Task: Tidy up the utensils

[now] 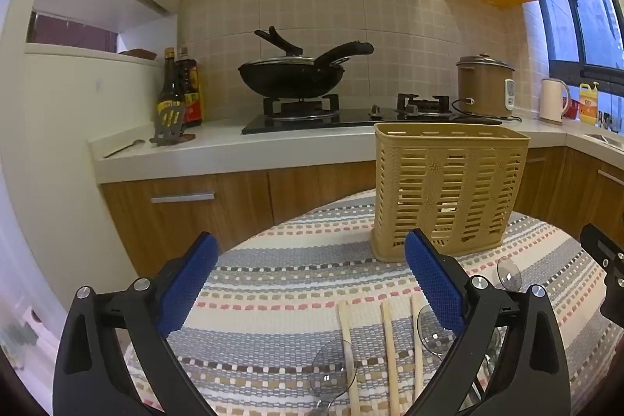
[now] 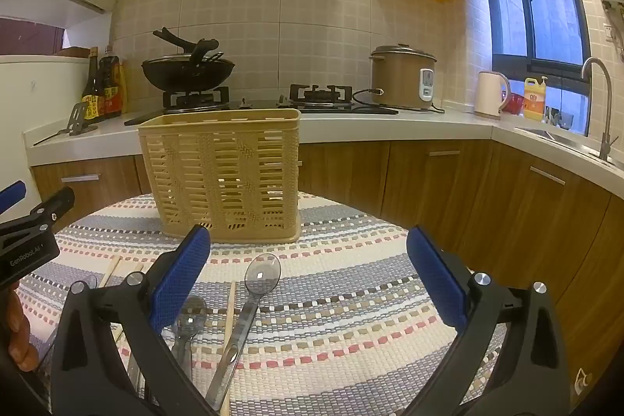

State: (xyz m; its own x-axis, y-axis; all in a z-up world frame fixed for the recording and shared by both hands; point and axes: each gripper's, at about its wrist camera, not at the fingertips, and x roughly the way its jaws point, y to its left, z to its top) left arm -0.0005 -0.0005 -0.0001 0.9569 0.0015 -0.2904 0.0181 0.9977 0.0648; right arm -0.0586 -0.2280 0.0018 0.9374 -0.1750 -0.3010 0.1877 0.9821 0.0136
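A tan slotted utensil basket (image 1: pixel 448 190) stands upright on the striped cloth; it also shows in the right wrist view (image 2: pixel 224 174). Wooden chopsticks (image 1: pixel 348 353) and clear plastic spoons (image 1: pixel 509 273) lie on the cloth in front of it. In the right wrist view a clear spoon (image 2: pixel 262 273) lies between the fingers, with another spoon (image 2: pixel 191 318) and a chopstick (image 2: pixel 230 314) beside it. My left gripper (image 1: pixel 308 268) is open and empty above the cloth, left of the basket. My right gripper (image 2: pixel 308 260) is open and empty in front of the basket.
The striped cloth (image 2: pixel 351 299) covers a round table. Behind it runs a kitchen counter (image 1: pixel 234 143) with a wok (image 1: pixel 290 75) on the stove, sauce bottles (image 1: pixel 179 92), a rice cooker (image 2: pixel 403 77), a kettle (image 2: pixel 491 94) and a sink tap (image 2: pixel 606 104).
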